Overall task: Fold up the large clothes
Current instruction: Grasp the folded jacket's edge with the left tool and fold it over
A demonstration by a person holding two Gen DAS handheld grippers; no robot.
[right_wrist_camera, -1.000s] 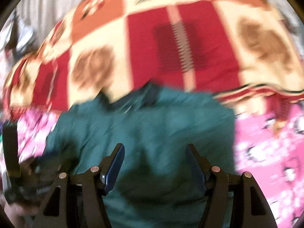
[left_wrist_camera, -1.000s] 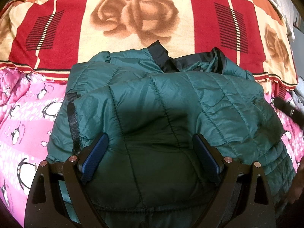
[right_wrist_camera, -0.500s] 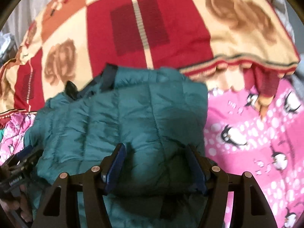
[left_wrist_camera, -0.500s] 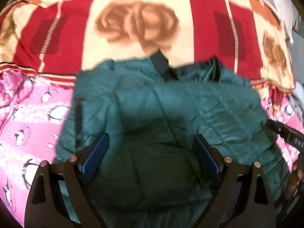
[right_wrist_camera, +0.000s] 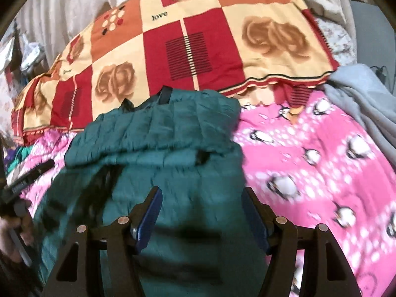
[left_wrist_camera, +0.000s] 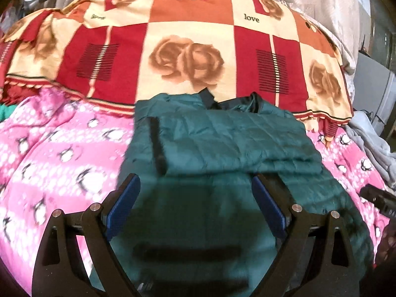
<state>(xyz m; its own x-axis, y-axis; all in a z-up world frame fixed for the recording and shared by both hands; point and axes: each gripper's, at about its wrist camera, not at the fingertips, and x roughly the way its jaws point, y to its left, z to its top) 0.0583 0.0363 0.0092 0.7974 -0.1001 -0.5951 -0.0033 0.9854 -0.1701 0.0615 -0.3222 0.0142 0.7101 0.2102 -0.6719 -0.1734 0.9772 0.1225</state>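
Observation:
A dark green quilted jacket (left_wrist_camera: 222, 136) lies on the bed, its upper half folded into a neat block with the black collar at the far end. In the right wrist view the same jacket (right_wrist_camera: 160, 133) fills the left and middle. My left gripper (left_wrist_camera: 194, 180) hovers open above the jacket's near part, nothing between its blue pads. My right gripper (right_wrist_camera: 201, 193) is also open over the near part, with only loose cloth below it. Neither gripper pinches the fabric.
A pink penguin-print blanket (left_wrist_camera: 61, 153) covers the bed (right_wrist_camera: 321, 163). A red, cream and orange rose blanket (left_wrist_camera: 188, 49) lies beyond the jacket. A grey garment (right_wrist_camera: 366, 99) sits at the right edge. A hand with the other gripper (right_wrist_camera: 14, 198) shows at far left.
Both grippers have pulled back from the jacket and risen a little, so more of the bed and the rose blanket shows. The jacket stays folded in place.

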